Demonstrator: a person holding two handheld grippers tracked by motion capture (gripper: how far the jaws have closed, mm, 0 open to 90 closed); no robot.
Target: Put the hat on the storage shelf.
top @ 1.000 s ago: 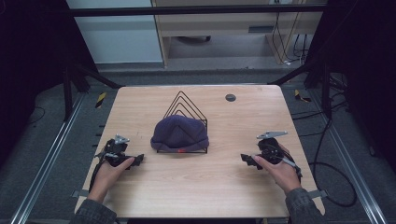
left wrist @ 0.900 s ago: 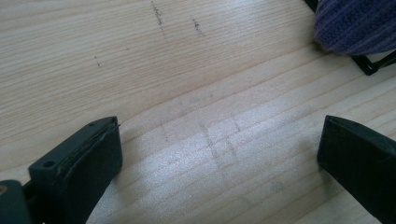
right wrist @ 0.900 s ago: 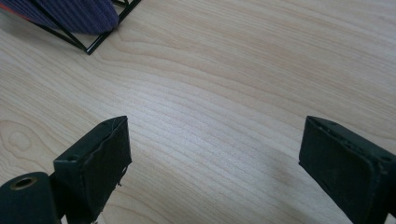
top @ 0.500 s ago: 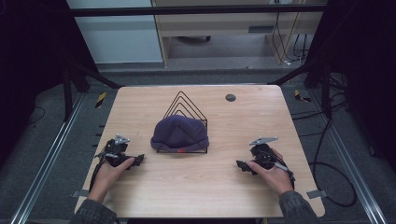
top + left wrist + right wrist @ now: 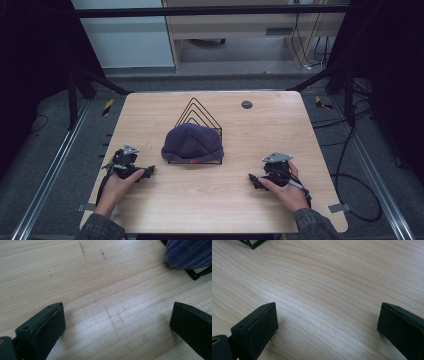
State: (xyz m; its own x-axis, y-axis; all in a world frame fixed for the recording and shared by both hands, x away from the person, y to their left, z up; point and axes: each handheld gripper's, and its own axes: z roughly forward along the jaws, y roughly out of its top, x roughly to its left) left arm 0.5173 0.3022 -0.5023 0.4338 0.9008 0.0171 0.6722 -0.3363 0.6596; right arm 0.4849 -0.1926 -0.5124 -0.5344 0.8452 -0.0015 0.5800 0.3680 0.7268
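The high view is dim and slightly soft, with the tabletop (image 5: 280, 130) evenly lit from above while the surroundings sink into near black. In both gripper views the wood is brighter, with a pale sheen of glare at the middle. The black jaws at the bottom edges look blurred and cast soft shadows.

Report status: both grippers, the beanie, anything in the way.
Left gripper open, on the table, holding nothing. Right gripper open, holding nothing. Purple beanie draped on the black wire rack, untouched. Nothing between grippers and beanie.
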